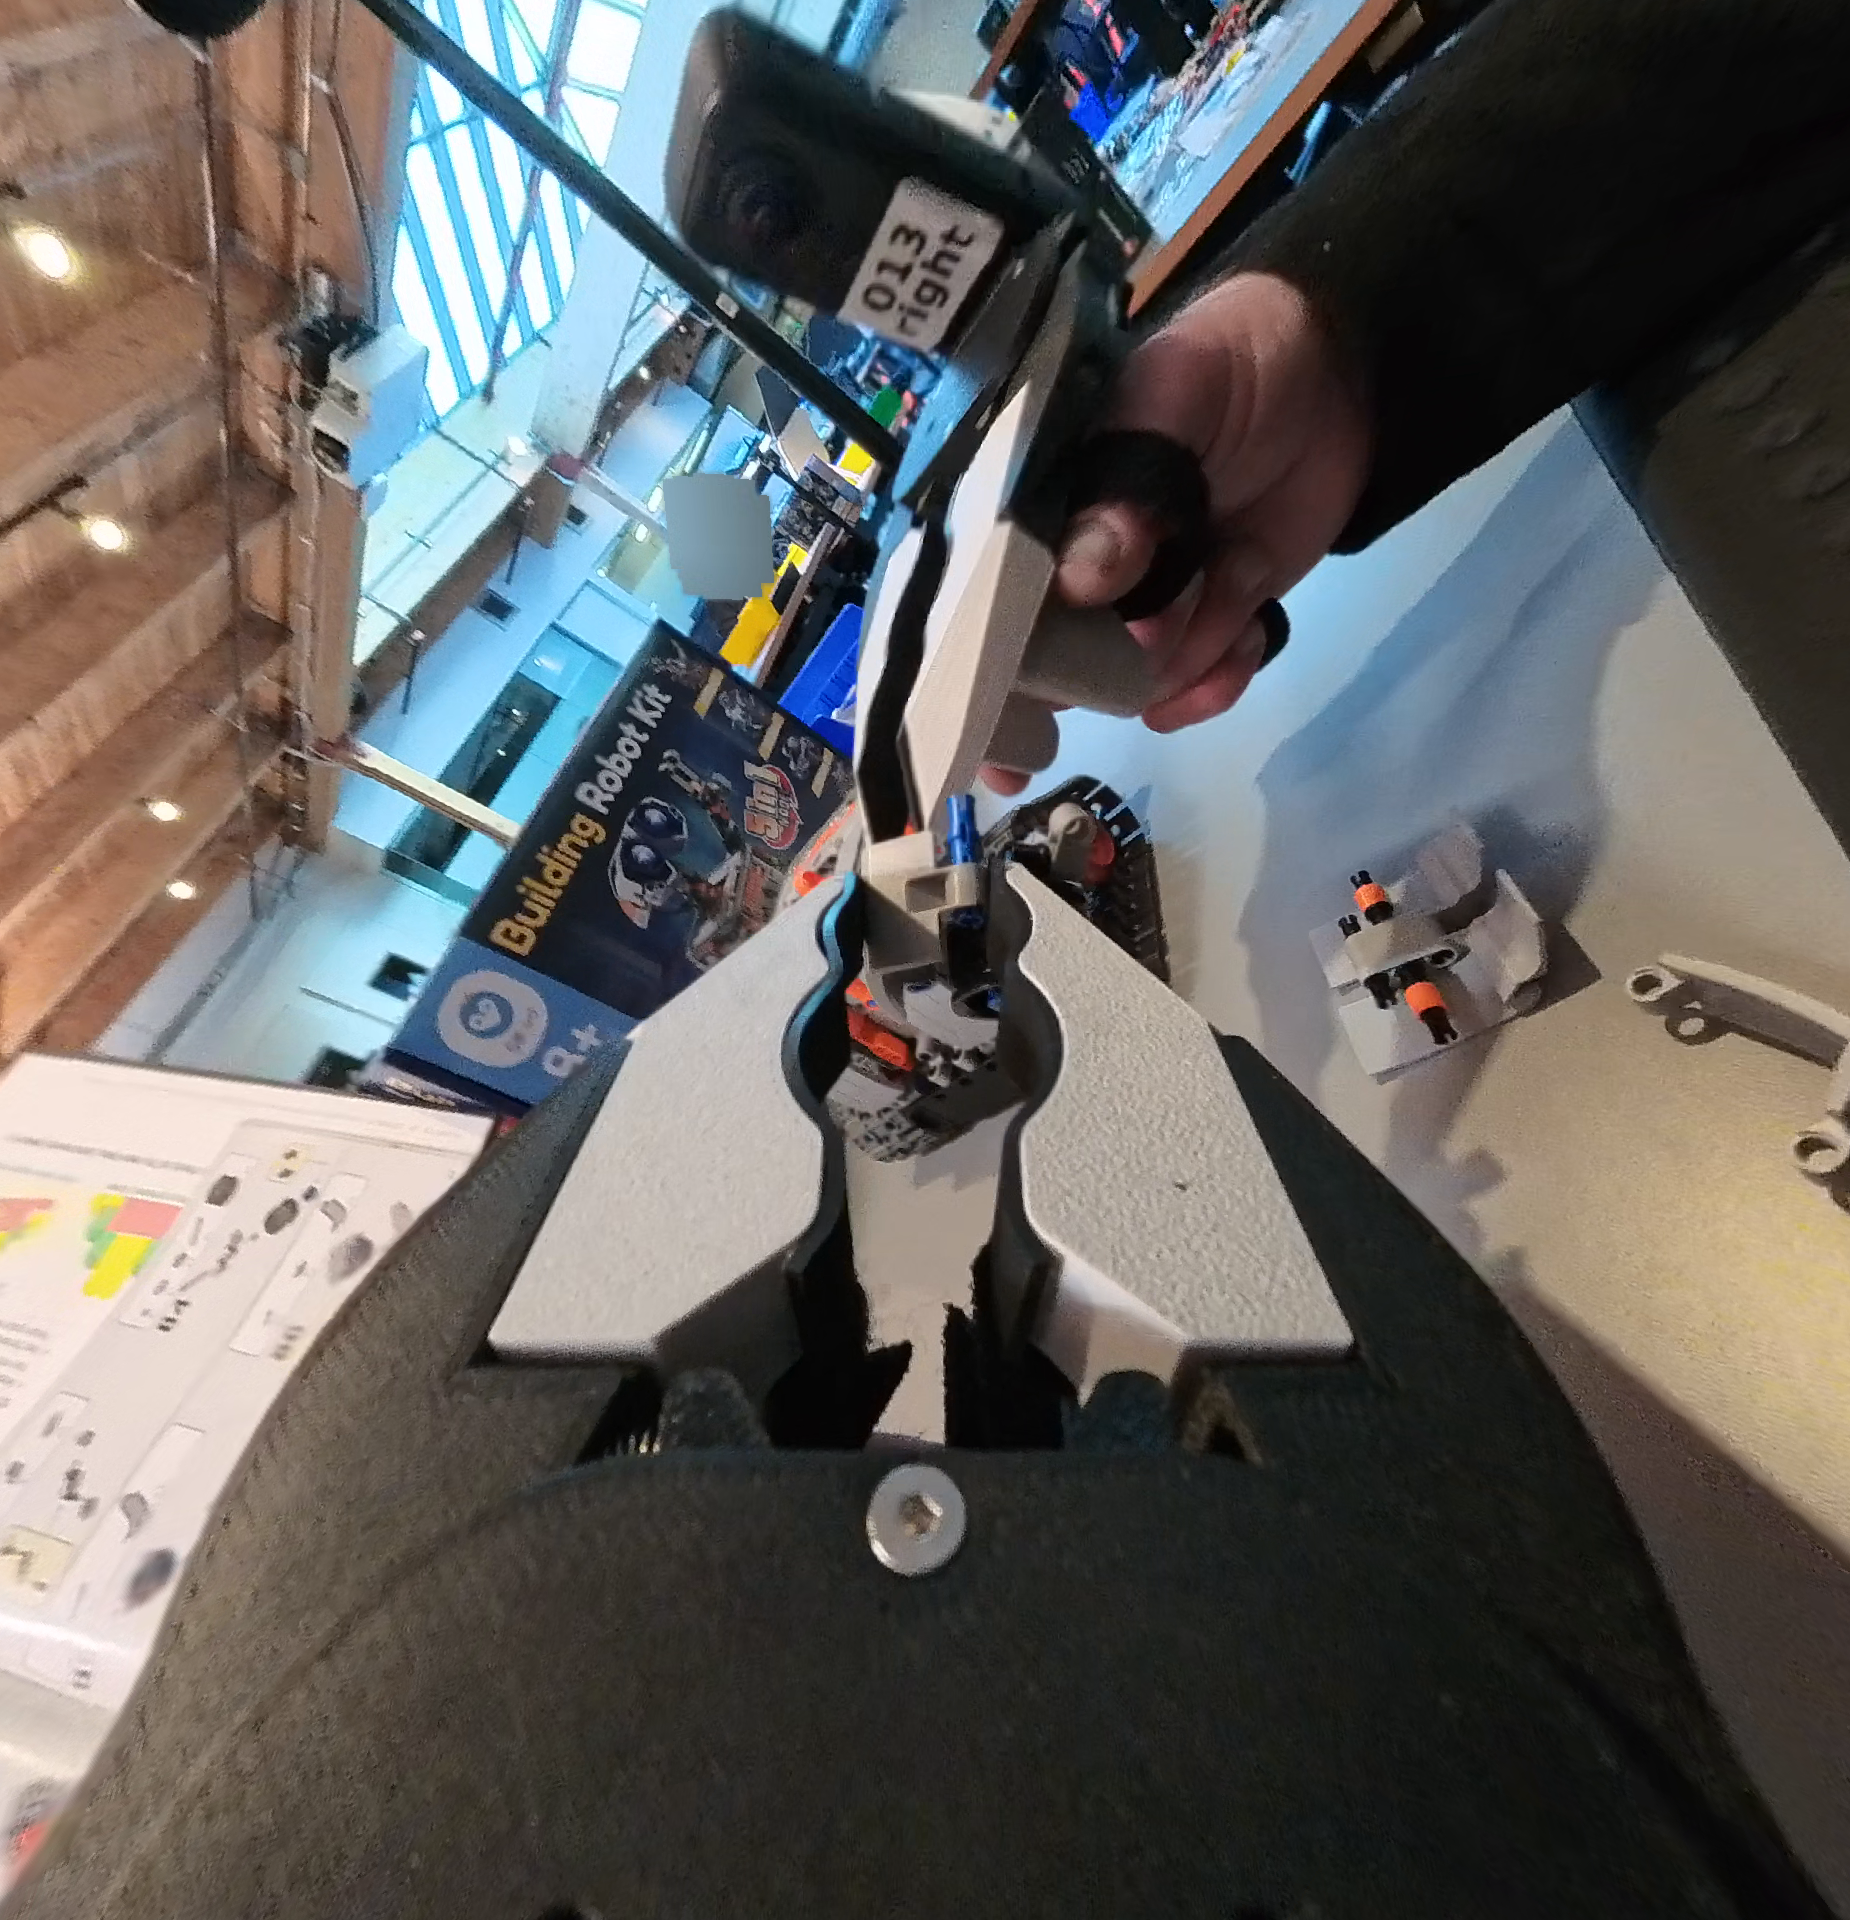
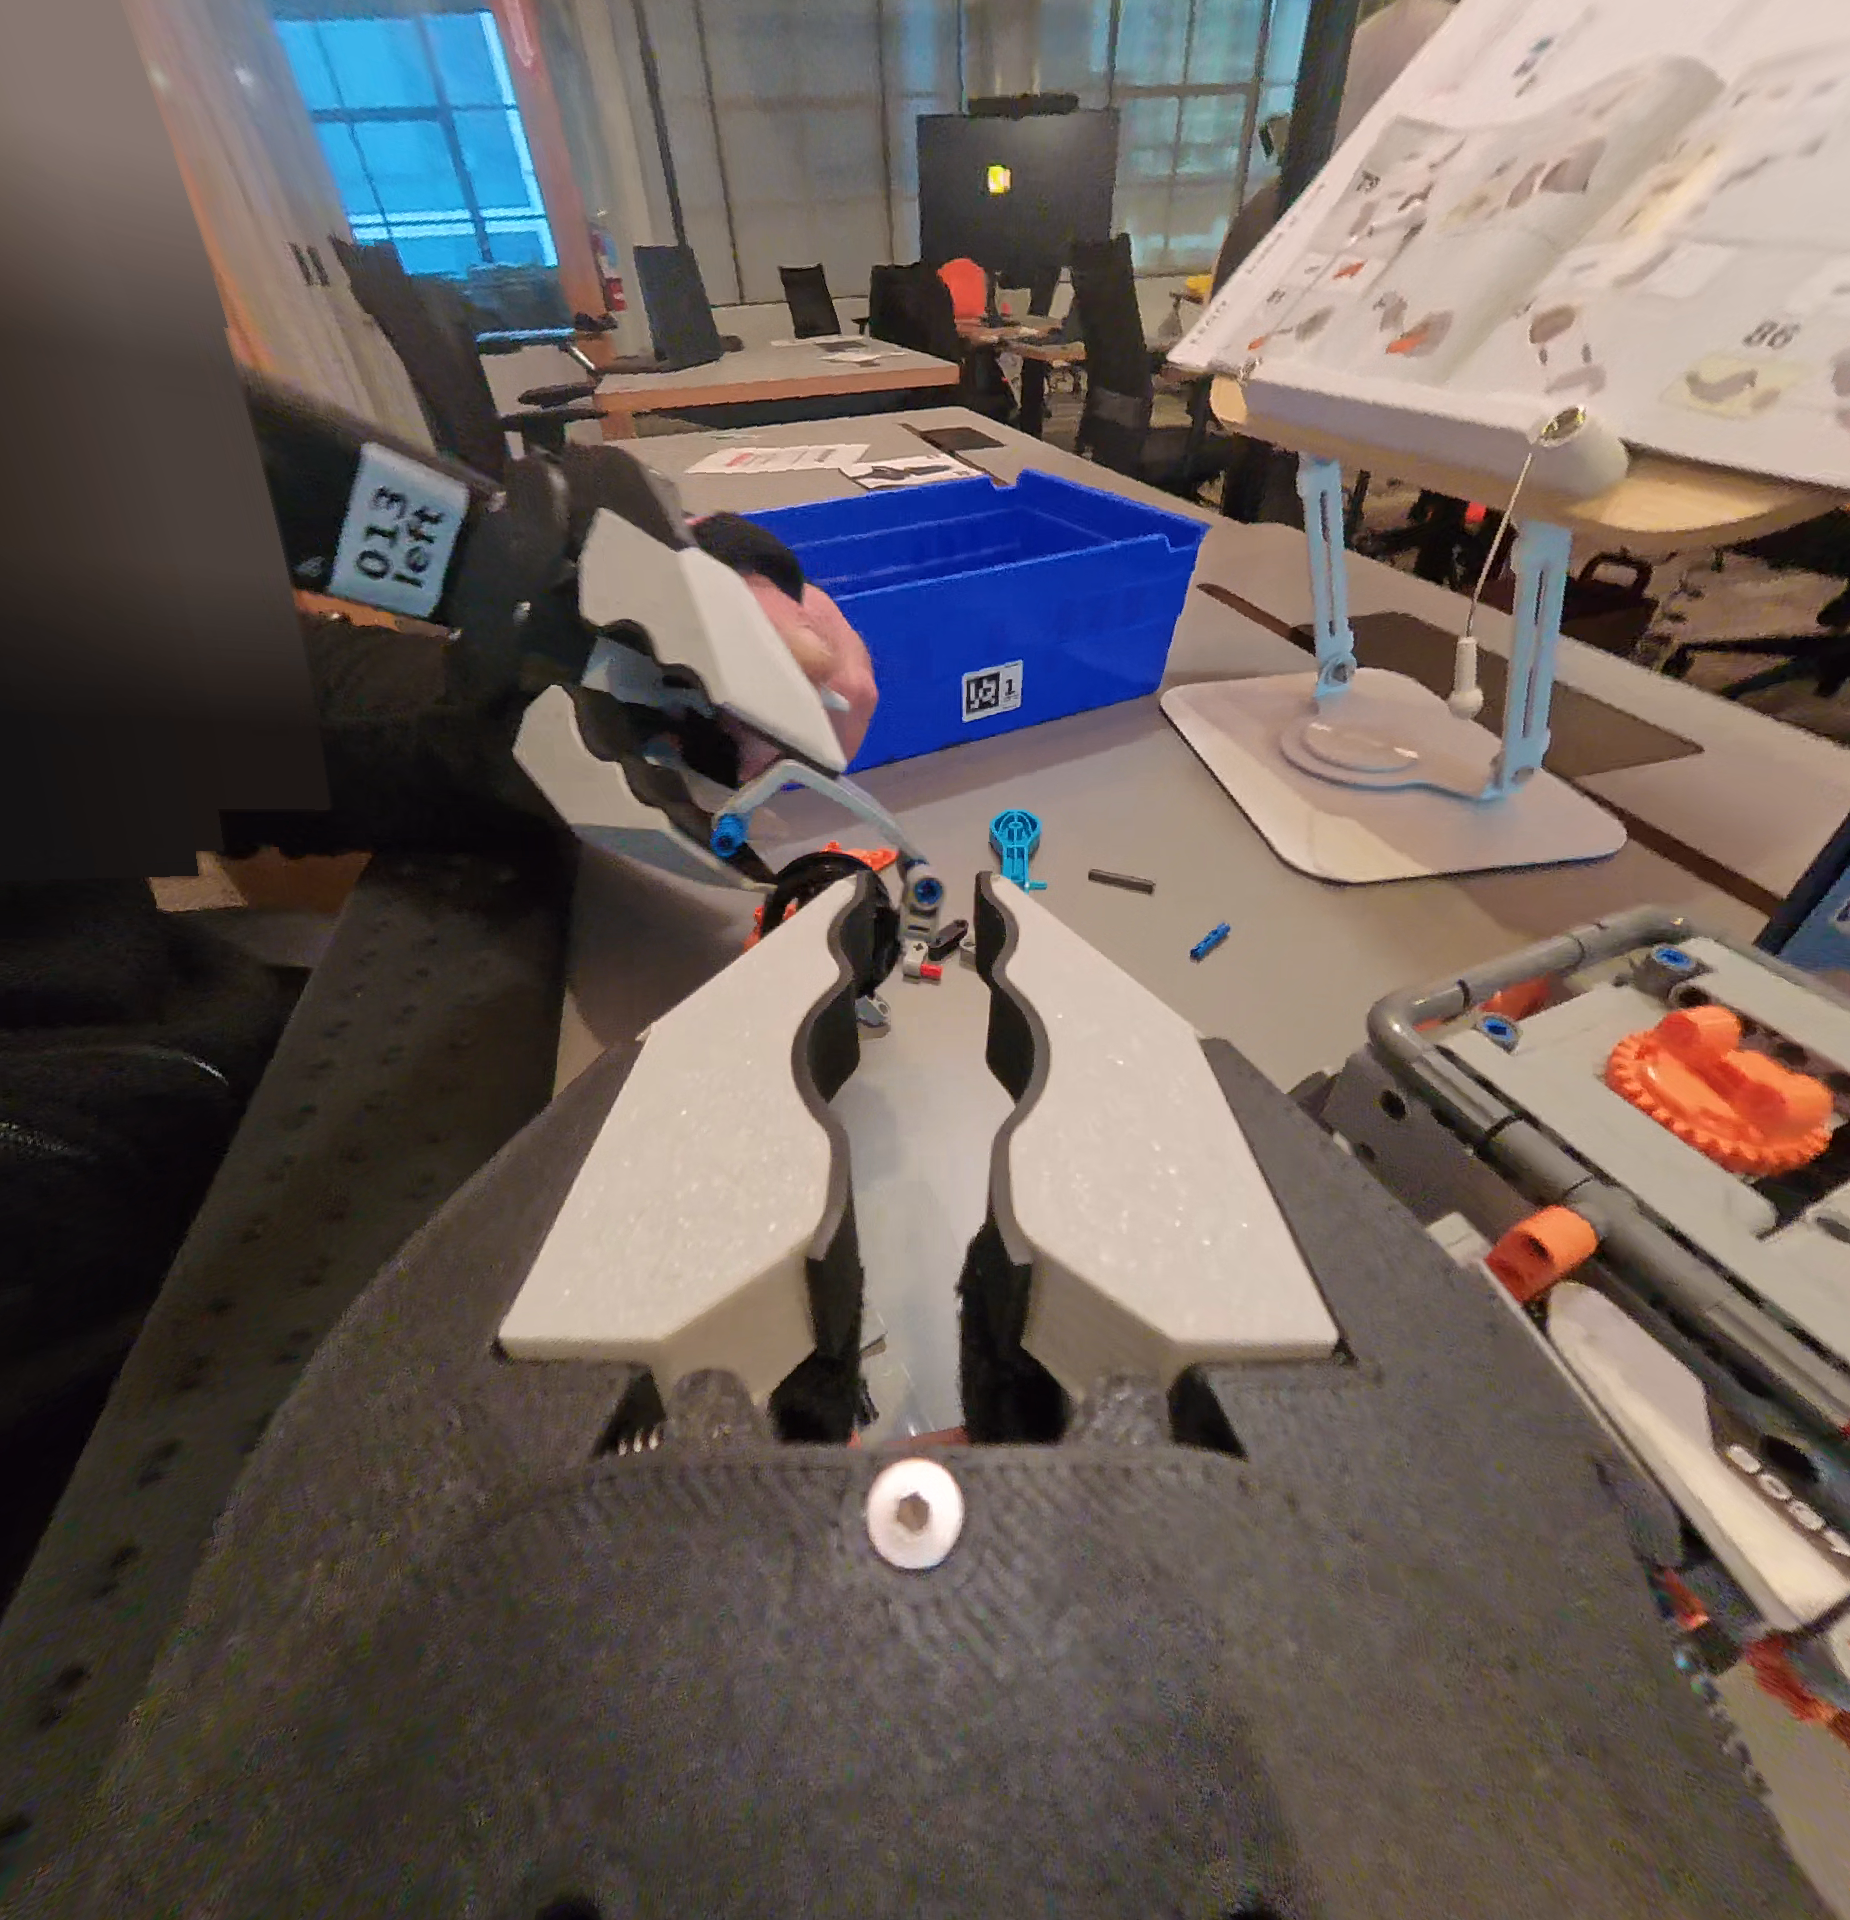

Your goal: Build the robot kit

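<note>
My left gripper (image 1: pixel 931 894) is shut on a grey curved beam (image 1: pixel 916 883) with blue pins. In the right wrist view the left gripper (image 2: pixel 796 800) comes in from the upper left and holds this beam (image 2: pixel 848 795) above the table. My right gripper (image 2: pixel 923 883) stands partly open, with the beam's far end and its blue pin (image 2: pixel 926 888) between its tips. I see no contact. In the left wrist view the right gripper (image 1: pixel 895 831) reaches down from above, held by a hand (image 1: pixel 1243 499), with its tip beside a blue pin (image 1: pixel 962 821).
A black wheel with orange parts (image 2: pixel 827 883) lies under the beam. A light-blue part (image 2: pixel 1016 847), a black axle (image 2: pixel 1120 881) and a blue pin (image 2: pixel 1209 940) lie on the table. Around them are a blue bin (image 2: pixel 1004 603), a book stand (image 2: pixel 1420 758), a grey-and-orange model (image 2: pixel 1679 1122), a pinned subassembly (image 1: pixel 1409 966) and a grey beam (image 1: pixel 1752 1029). The grippers are tip to tip, or close to it.
</note>
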`<state>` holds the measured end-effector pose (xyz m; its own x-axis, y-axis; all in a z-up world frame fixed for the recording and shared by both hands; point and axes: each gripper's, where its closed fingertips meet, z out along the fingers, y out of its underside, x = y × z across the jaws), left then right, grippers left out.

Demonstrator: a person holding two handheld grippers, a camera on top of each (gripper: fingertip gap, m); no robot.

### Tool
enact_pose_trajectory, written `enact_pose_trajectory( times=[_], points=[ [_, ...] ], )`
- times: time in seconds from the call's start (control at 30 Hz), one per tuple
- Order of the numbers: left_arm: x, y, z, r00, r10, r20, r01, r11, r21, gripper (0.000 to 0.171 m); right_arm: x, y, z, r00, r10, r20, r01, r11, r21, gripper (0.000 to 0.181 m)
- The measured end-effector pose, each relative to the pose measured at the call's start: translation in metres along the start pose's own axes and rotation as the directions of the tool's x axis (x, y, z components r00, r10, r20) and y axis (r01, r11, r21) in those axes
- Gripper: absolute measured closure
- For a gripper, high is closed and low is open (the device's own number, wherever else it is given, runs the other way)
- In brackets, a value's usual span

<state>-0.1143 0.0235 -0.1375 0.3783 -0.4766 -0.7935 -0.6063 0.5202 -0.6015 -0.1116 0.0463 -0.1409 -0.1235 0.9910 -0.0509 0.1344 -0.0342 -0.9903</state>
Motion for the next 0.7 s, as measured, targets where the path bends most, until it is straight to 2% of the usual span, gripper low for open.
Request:
enact_pose_trajectory(
  times=[0.13,0.3,0.47,0.57,0.7],
  points=[
    [0.004,-0.008,0.000,0.993,0.116,0.025,-0.116,0.993,-0.003,0.151,-0.001,0.007,0.007,0.996,0.089,0.026,-0.088,0.996,-0.021,0.167],
    [0.007,-0.016,0.000,0.977,0.209,0.050,-0.209,0.978,0.006,0.152,-0.010,0.006,0.009,0.988,0.122,0.091,-0.121,0.993,-0.014,0.175],
    [0.010,-0.023,-0.001,0.970,0.238,0.056,-0.240,0.971,0.022,0.153,-0.017,0.009,0.010,0.965,0.200,0.169,-0.200,0.980,-0.021,0.173],
    [0.009,-0.027,-0.002,0.960,0.269,0.074,-0.272,0.962,0.035,0.161,-0.023,0.012,0.013,0.965,0.173,0.195,-0.169,0.985,-0.034,0.176],
    [0.005,-0.027,-0.003,0.962,0.257,0.091,-0.261,0.964,0.039,0.162,-0.021,0.009,0.012,0.975,0.144,0.171,-0.143,0.990,-0.020,0.177]
  ],
)
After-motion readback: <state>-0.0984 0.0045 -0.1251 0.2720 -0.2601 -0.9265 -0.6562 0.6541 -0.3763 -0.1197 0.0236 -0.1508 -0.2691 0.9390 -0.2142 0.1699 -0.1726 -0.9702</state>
